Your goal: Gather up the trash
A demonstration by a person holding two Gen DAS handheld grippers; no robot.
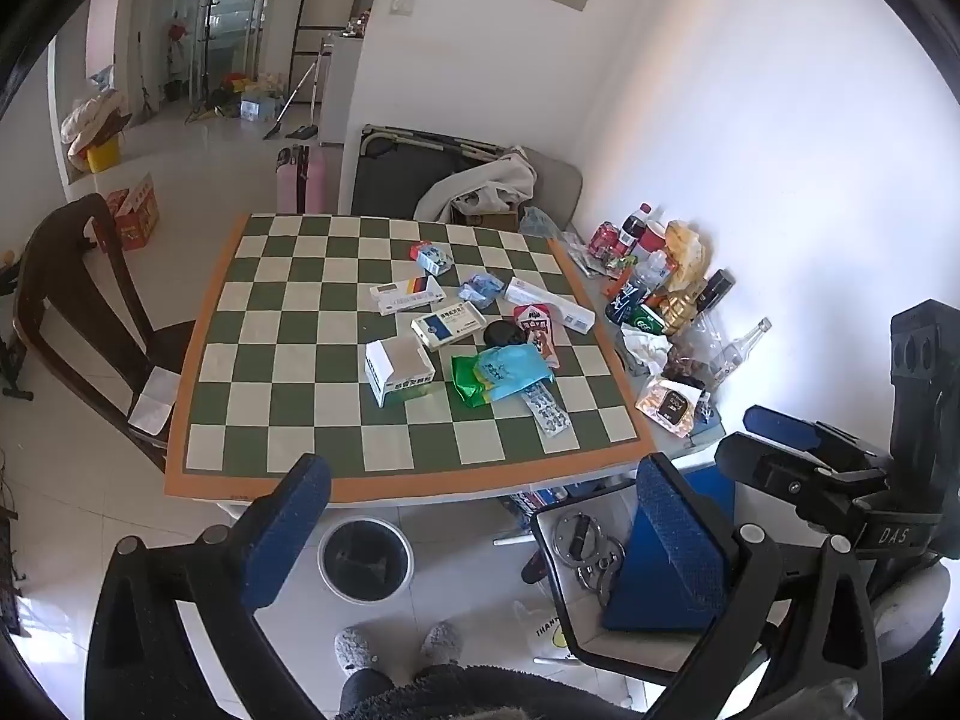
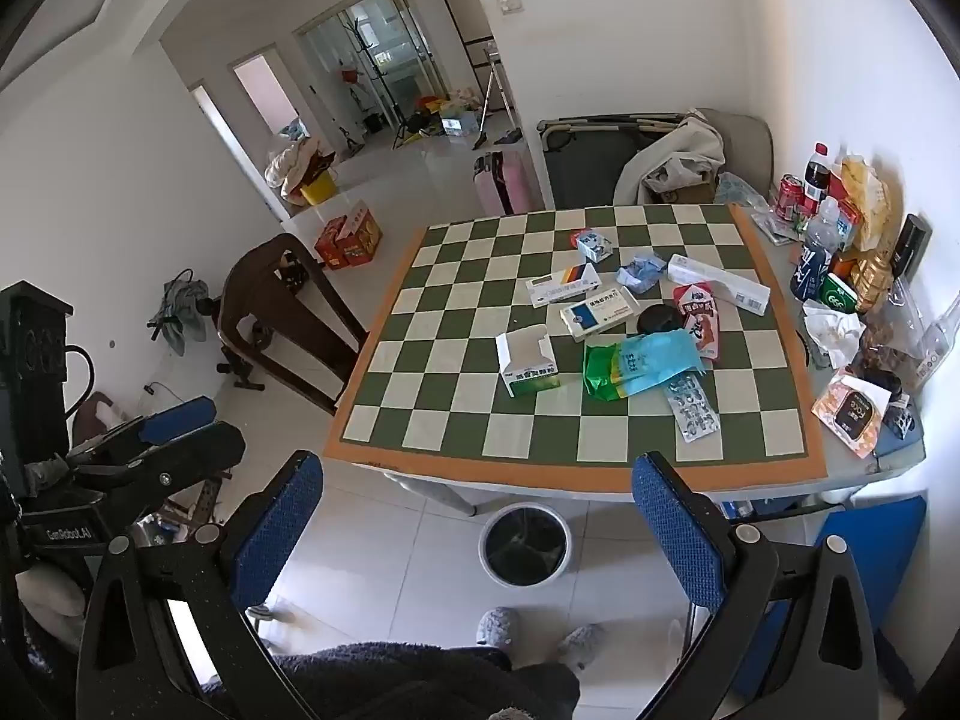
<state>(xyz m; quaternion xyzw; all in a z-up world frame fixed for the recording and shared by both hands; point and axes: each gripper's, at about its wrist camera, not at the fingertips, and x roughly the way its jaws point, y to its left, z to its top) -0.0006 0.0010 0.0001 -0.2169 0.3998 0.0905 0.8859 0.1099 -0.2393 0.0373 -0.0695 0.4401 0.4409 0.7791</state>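
Trash lies on the checkered table [image 1: 288, 438] [image 2: 420, 444]: an open white-and-green carton [image 1: 397, 370] [image 2: 527, 364], a green and blue wrapper [image 1: 498, 375] [image 2: 636, 366], a blister pack [image 1: 545, 409] [image 2: 693, 407], medicine boxes [image 1: 447, 328] [image 2: 600, 311] and a red snack pack [image 1: 538, 331] [image 2: 699, 315]. A white bin with a black liner [image 1: 366, 559] [image 2: 525, 543] stands on the floor below the table's near edge. My left gripper [image 1: 480, 528] and right gripper [image 2: 474, 528] are both open and empty, held above the floor in front of the table.
Bottles, cans and bags [image 1: 654, 294] [image 2: 840, 252] crowd the table's right side by the wall. A dark wooden chair [image 1: 90, 312] [image 2: 282, 312] stands left of the table. A chair with a blue box [image 1: 654, 564] stands at right. My slippers [image 1: 396, 648] show below.
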